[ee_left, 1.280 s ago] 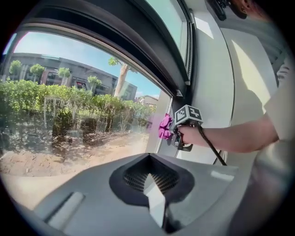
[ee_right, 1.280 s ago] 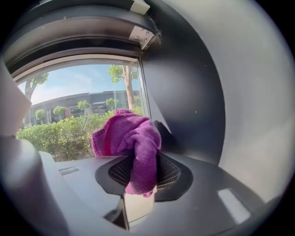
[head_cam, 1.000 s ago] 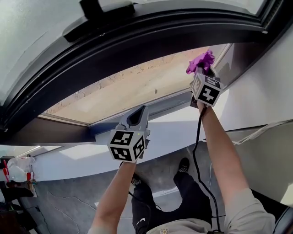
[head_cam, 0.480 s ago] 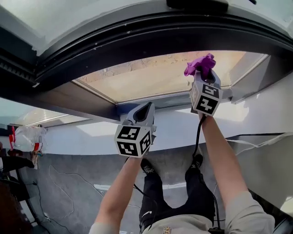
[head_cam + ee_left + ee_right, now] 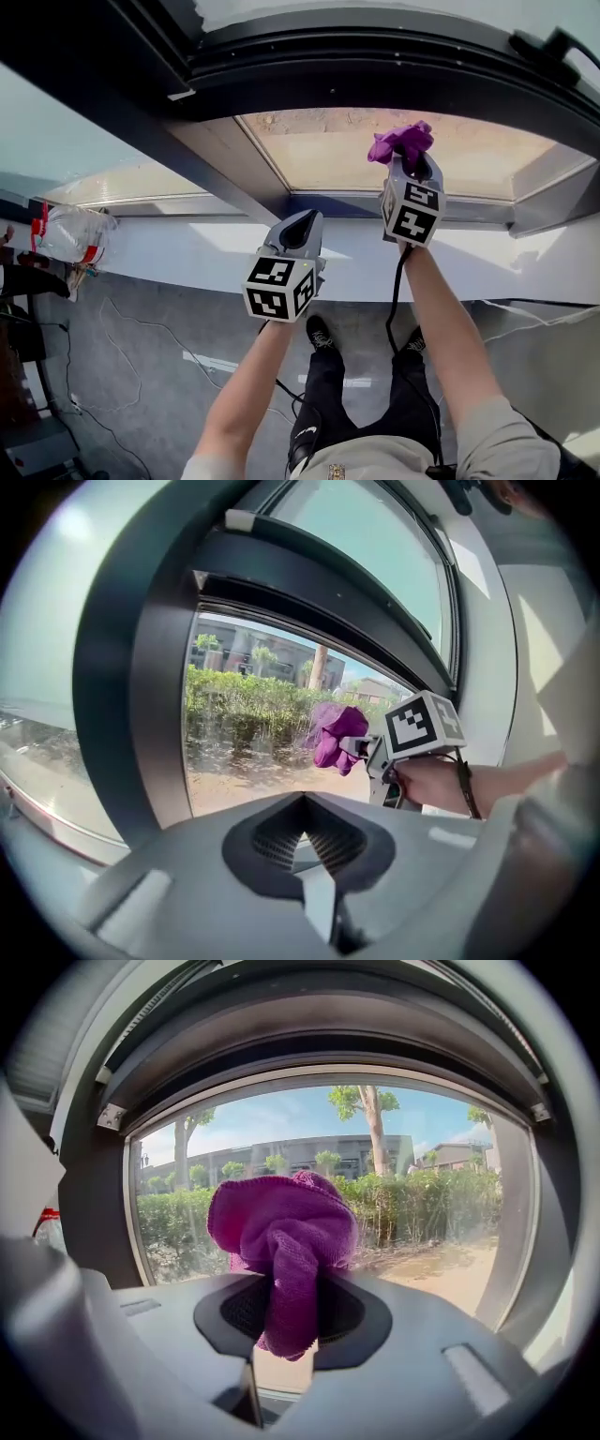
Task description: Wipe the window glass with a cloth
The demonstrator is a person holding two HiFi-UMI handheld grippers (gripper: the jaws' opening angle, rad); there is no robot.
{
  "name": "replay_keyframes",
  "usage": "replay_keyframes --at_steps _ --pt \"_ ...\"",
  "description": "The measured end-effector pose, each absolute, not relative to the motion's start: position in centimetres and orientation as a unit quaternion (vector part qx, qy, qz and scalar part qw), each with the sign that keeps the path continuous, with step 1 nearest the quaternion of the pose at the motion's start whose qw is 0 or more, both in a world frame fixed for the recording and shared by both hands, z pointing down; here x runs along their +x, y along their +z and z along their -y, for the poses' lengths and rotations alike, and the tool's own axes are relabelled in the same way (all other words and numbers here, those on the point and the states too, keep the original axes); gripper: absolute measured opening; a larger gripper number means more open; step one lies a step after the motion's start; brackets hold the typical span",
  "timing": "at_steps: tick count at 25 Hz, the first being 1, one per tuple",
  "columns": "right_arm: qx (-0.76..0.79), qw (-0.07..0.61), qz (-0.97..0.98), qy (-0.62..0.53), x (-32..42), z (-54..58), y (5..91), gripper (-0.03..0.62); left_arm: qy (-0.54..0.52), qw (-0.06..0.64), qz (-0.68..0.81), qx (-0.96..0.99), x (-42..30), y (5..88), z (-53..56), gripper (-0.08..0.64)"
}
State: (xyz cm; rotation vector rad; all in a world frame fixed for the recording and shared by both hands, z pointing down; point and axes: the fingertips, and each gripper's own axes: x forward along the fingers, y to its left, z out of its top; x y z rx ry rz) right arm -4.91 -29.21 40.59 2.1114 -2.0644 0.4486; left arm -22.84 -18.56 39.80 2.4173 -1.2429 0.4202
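- At the far left of the head view, a clear plastic bag [image 5: 67, 234] with red parts sits low beside the wall, above a grey floor [image 5: 141, 347] crossed by thin cables
- Left of centre, the left claw [image 5: 302, 225] is raised on an outstretched arm and points up at the white ledge under the window; its marker cube [image 5: 278, 289] faces the camera; in the left gripper view the left claw [image 5: 306, 846] is clenched, tips meeting, with nothing between them
- Right of centre and higher up, the right claw [image 5: 412, 167] reaches the lower part of the window glass [image 5: 309, 155]; it grasps a purple cloth [image 5: 401, 142], bunched into a soft ball above its tips
- In the right gripper view the cloth [image 5: 281, 1227] hangs down between the tips of the right claw [image 5: 286, 1321], pinched there, and stands in front of the pane; whether it presses on the glass cannot be told
- A dark, curved window frame [image 5: 375, 66] arches over the glass; through the pane show sandy ground, a green hedge, trees and buildings
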Motion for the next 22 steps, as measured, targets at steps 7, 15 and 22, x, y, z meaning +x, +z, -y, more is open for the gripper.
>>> replay_keyframes --at_steps 7,15,22 --pt "0.653 0.089 0.735 0.160 -16.0 30.8 40.8 0.124 0.143 0.212 0.473 0.843 -30.0 39.6 17.6 0.000" --pt "0.590 0.089 0.783 0.174 -25.5 31.9 42.7 0.124 0.140 0.226 0.509 0.818 -35.4 41.8 17.6 0.000" --pt "0.535 0.104 0.822 0.165 -30.5 32.7 44.1 0.125 0.142 0.230 0.530 0.804 -38.4 42.5 18.1 0.000"
